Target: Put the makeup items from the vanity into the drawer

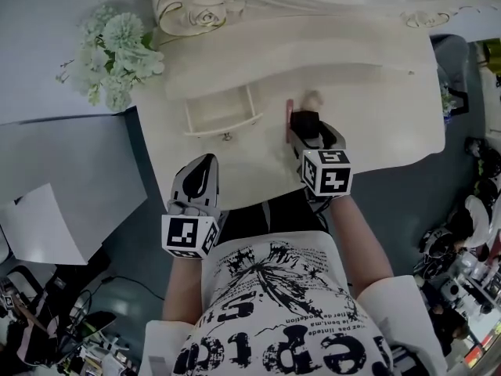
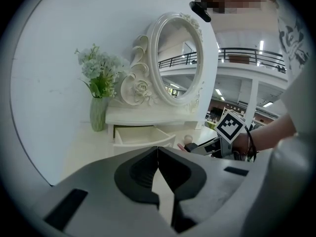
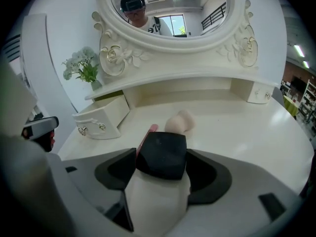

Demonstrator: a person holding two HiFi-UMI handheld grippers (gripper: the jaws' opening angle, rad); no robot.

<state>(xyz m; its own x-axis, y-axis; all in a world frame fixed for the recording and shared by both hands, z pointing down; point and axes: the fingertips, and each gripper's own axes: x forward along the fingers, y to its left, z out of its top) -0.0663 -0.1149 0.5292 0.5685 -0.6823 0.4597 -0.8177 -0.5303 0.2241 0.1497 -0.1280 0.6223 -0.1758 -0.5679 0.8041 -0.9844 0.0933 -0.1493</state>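
Observation:
A bottle [image 3: 158, 199] with a cream body and a square black cap [image 1: 304, 121] stands on the vanity top [image 1: 376, 108], between the jaws of my right gripper [image 3: 161, 163]. The jaws stand wide around it, so the gripper is open. Just beyond the cap lie a thin pink stick [image 3: 146, 135] and a beige makeup sponge [image 3: 180, 121]. The small drawer [image 1: 223, 117] is pulled out to the left of them, and its inside looks bare. My left gripper [image 1: 205, 165] hovers at the vanity's front edge, shut with nothing in it [image 2: 158, 157].
A vase of pale flowers [image 1: 117, 45] stands at the vanity's back left corner. An oval mirror [image 3: 163, 14] in a carved frame rises behind the drawer. A second small drawer [image 3: 256, 94] sits closed at the back right. A white sheet [image 1: 43, 225] lies low on the left.

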